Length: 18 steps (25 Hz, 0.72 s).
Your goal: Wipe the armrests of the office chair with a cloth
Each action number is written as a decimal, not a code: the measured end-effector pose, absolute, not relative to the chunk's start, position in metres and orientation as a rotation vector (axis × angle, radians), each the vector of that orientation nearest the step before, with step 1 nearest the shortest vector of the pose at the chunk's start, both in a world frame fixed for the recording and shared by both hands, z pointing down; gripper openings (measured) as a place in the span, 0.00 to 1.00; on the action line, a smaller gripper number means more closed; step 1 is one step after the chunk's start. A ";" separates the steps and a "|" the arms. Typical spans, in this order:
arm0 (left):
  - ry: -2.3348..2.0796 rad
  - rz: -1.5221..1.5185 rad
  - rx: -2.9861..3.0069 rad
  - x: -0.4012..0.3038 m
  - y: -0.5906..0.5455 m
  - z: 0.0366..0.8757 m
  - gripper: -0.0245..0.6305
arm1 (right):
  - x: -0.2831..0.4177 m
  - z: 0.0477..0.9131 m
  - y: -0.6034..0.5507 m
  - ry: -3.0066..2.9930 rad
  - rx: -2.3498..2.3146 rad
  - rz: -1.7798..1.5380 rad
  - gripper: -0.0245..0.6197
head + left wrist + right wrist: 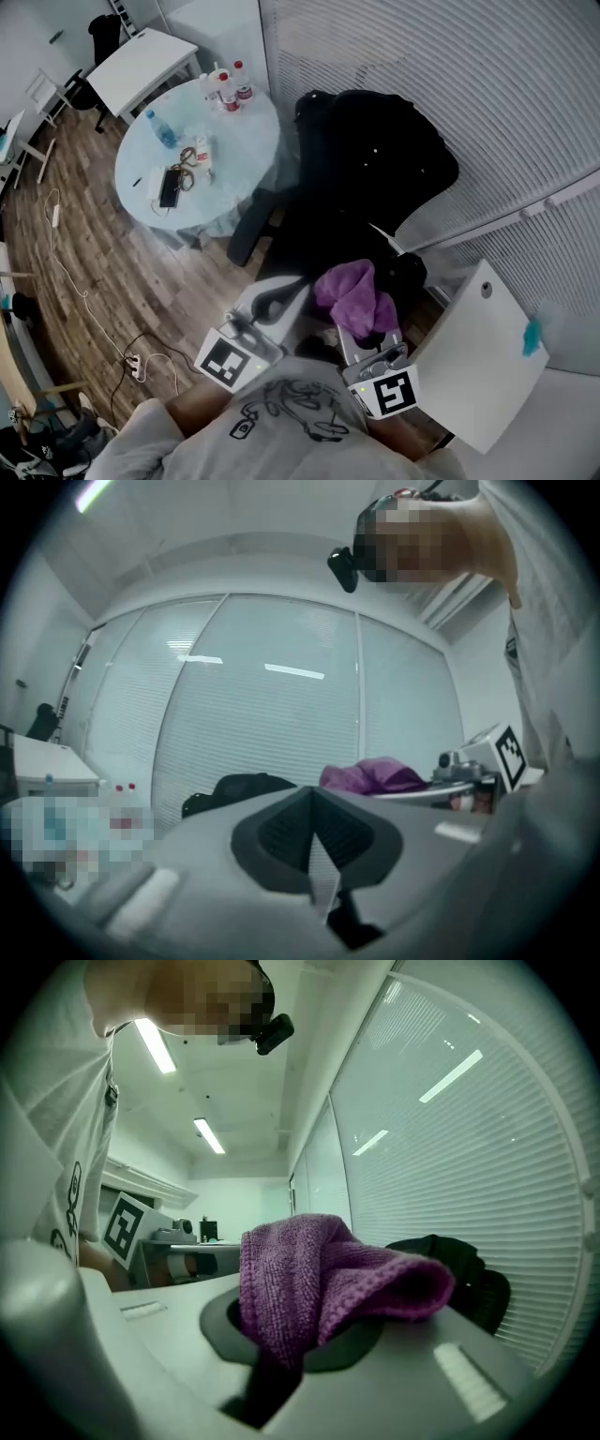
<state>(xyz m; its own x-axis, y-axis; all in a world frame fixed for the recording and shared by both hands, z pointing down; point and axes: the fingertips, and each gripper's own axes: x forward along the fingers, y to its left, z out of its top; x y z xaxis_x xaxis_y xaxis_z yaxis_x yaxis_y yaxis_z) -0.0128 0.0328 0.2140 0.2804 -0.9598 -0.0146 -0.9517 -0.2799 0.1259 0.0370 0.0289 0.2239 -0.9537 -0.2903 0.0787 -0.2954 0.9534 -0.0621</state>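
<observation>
A black office chair (366, 178) stands against the blinds, with dark cloth draped over it. A dark padded bar (251, 228) that looks like an armrest sticks out on its left. My right gripper (364, 323) is shut on a purple cloth (352, 295), held just in front of the chair seat. In the right gripper view the purple cloth (319, 1283) bulges up out of the right gripper (300, 1330), and the chair (464, 1269) lies beyond. My left gripper (281, 295) is beside it, jaws together and holding nothing. In the left gripper view the left gripper (312, 829) points at the chair (239, 789).
A round glass table (246, 150) stands left of the chair, carrying bottles (230, 89), a blue bottle (161, 128) and a phone (170, 187). A white desk (141, 66) is behind it. A white panel (478, 356) is close on my right. A cable and power strip (136, 367) lie on the floor.
</observation>
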 end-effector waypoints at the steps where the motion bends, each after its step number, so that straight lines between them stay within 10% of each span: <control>1: -1.846 -0.136 2.423 -0.029 0.039 0.214 0.04 | 0.021 0.224 0.035 -3.037 0.430 0.110 0.10; 18: -1.956 -0.102 2.322 -0.269 0.136 0.228 0.04 | -0.222 0.235 0.126 -3.038 0.250 0.094 0.10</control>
